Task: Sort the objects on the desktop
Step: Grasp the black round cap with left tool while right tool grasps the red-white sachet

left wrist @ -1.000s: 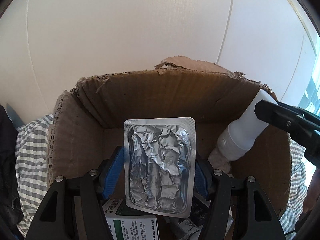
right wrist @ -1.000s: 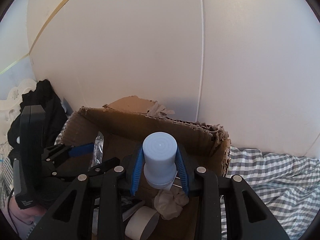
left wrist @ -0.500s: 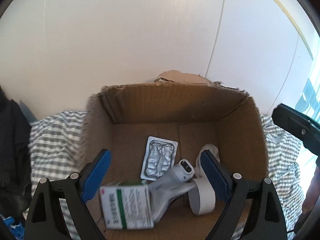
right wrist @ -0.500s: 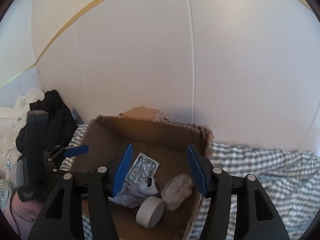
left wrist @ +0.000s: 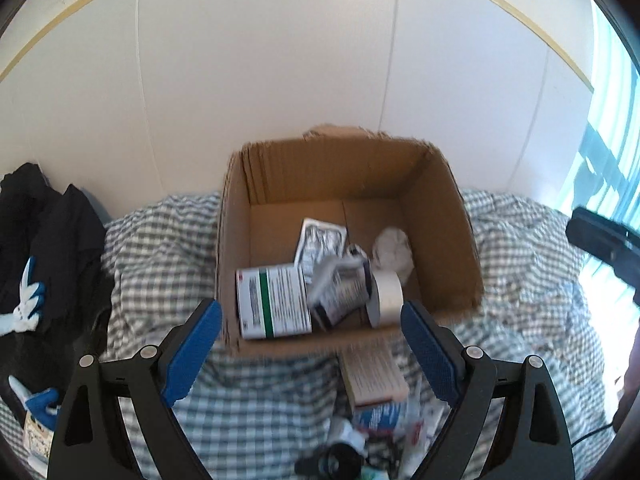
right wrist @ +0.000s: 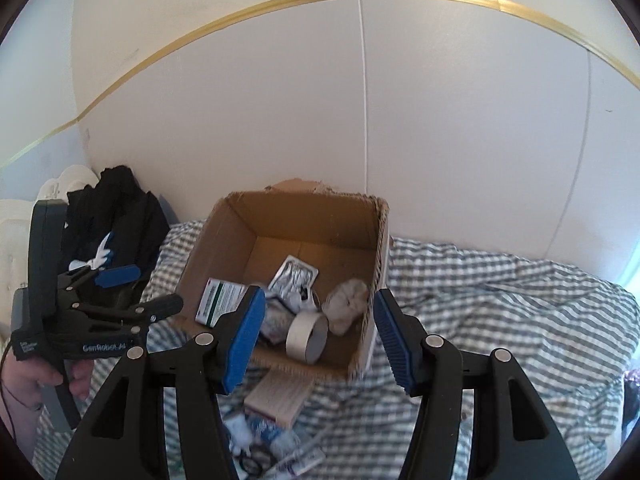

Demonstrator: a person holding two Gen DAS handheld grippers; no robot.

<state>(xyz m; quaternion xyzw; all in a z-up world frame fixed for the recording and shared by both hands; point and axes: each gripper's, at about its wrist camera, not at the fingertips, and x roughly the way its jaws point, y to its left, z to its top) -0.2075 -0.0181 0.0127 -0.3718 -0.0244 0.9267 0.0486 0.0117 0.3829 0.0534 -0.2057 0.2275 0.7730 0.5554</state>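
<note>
Both grippers — our left gripper and right gripper — gape empty, cardboard box at twelve o'clock

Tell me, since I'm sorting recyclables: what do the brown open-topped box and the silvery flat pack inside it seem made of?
The brown open-topped box looks like corrugated cardboard, matte: fluting shows along its torn rim. The silvery flat pack seems to be a foil blister sheet, shiny and crinkled, probably foil over plastic; the backing is not visible.
</note>
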